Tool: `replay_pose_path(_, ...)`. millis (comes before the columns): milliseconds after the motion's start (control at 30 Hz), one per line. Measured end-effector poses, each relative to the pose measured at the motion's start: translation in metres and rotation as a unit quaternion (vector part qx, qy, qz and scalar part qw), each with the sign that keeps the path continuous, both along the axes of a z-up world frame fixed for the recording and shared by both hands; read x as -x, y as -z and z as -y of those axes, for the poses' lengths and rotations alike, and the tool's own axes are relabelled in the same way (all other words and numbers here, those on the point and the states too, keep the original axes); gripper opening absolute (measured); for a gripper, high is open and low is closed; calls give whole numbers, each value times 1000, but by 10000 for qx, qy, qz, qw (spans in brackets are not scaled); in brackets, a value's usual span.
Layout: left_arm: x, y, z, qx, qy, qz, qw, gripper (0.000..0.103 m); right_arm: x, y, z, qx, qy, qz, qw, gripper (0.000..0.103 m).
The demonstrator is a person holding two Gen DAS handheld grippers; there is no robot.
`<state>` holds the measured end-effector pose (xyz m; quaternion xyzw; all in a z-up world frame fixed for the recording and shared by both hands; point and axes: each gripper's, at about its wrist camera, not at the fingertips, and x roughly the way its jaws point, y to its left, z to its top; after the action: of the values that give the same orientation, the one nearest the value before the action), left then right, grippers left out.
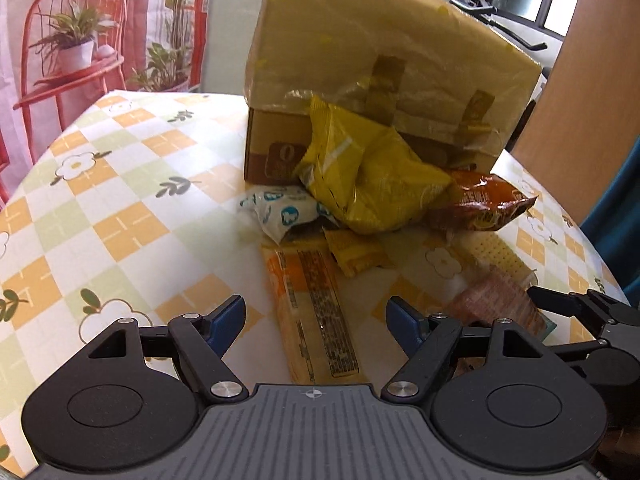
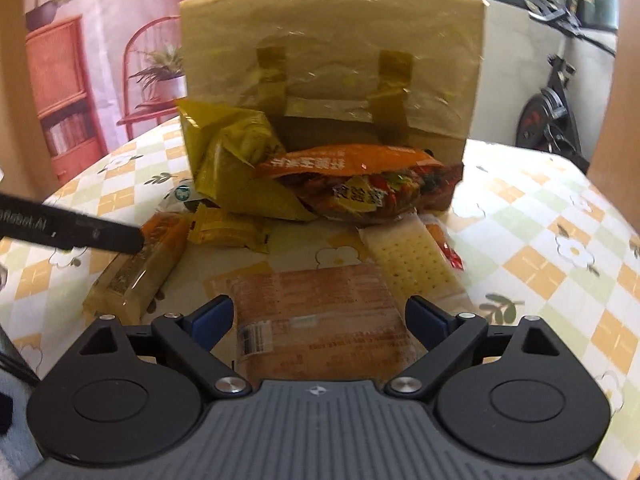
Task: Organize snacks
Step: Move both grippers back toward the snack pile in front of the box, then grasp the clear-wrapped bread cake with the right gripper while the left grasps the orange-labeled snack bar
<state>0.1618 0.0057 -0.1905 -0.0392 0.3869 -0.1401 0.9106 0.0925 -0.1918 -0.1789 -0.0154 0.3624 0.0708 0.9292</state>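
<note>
A pile of snacks lies on the checked tablecloth in front of a cardboard box (image 1: 392, 64) with its flap up. A big yellow bag (image 1: 368, 176) leans on the box beside a brown-orange bag (image 1: 484, 200). My left gripper (image 1: 316, 320) is open over a long orange cracker pack (image 1: 316, 312). My right gripper (image 2: 318, 320) is open with its jaws either side of a flat pink-orange packet (image 2: 316, 308), not closed on it. The box (image 2: 332, 60), the yellow bag (image 2: 236, 168), the orange bag (image 2: 360, 184) and a clear cracker pack (image 2: 416, 264) lie ahead of it.
A white-blue packet (image 1: 280, 212) and a small yellow packet (image 1: 356, 252) lie by the pile. The left gripper's finger (image 2: 80, 232) reaches in from the left of the right wrist view. The table's edges (image 1: 60, 136) fall off left and right. A red plant stand (image 1: 68, 52) stands behind.
</note>
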Motion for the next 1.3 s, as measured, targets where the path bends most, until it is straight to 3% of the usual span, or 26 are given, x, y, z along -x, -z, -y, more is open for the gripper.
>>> replay_pose_path(167,-3,8,0,39,13,-209,9998,79,-1,6,9,-311,129,-28,9994,95)
replay_pose_path(800,-13,24,-1,7,-329,-527,9981,77,3,8,3,-296,33,84,9995,91)
replay_pose_path(900,-12,24,-4,115,-324,-515,9981,69,2,9,5,-334,41,84,9994,91)
replay_pose_path(967,-11,24,-4,256,-208,-488,9983,51,2,9,5,-348,48,84,9993,91)
replay_pose_path(1033,-9,23,-2,266,-105,-436,9986,45,2,10,5,-349,49,85,9993,91)
replay_pose_path(1300,-5,20,-2,270,-158,-333,9990,43,1,11,5,-342,52,72,9994,92)
